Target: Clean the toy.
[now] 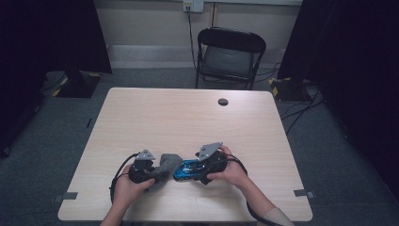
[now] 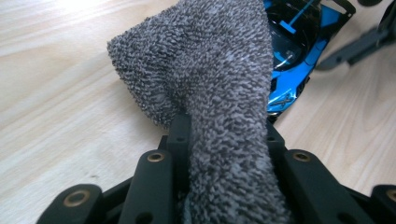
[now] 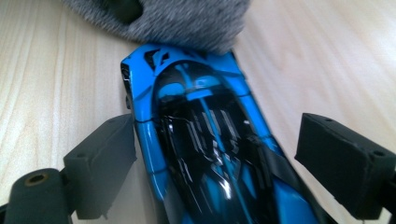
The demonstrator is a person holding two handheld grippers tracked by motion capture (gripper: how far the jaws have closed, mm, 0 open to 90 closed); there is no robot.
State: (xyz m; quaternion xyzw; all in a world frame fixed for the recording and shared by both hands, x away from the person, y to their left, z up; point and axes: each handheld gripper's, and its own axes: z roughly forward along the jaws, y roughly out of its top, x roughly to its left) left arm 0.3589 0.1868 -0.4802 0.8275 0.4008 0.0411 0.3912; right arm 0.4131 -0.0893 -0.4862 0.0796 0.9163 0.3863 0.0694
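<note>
Left gripper [image 2: 224,154] jaws pinch the grey cloth [image 2: 210,74]; right gripper [image 3: 217,163] jaws spread around the blue car [image 3: 205,140].

Left tool [image 2: 224,140] clamped, right tool [image 3: 215,158] agape

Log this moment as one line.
left gripper: shut on grey terry cloth | right gripper: open around blue toy car

I can't see the car's [image 3: 205,154] nose under the cloth [image 3: 187,18]; its tail runs off the bottom edge. The cloth hides my left tool's [image 2: 224,140] pads.
</note>
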